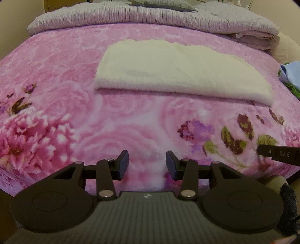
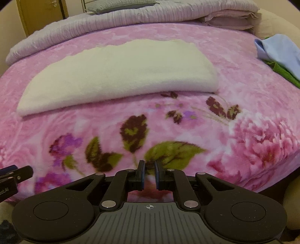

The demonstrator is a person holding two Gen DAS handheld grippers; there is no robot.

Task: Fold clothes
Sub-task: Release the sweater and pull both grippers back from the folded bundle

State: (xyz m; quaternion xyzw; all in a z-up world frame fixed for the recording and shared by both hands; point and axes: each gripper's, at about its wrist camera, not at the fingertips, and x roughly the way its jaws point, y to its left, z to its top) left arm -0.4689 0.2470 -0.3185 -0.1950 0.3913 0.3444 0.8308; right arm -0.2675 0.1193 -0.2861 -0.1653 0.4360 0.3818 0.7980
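Note:
A cream fleece garment [image 1: 178, 75] [image 2: 121, 75] lies folded into a long flat band across the pink floral blanket [image 1: 131, 131] [image 2: 243, 93] on the bed. My left gripper [image 1: 147, 165] hovers over the blanket in front of its near fold, open, with nothing between its fingers. My right gripper [image 2: 149, 174] hangs over the leaf print nearer the bed's front edge, its jaws almost together and empty. Each gripper's tip shows at the edge of the other's view, the right gripper [image 1: 277, 154] and the left gripper [image 2: 15, 174].
A light blue garment [image 2: 277, 52] [image 1: 290, 73] lies on a green one [image 2: 281, 73] at the bed's right side. A folded lilac quilt [image 1: 150, 18] [image 2: 131, 20] and a grey pillow [image 1: 163, 4] fill the far end. A wooden door [image 2: 43, 13] stands behind.

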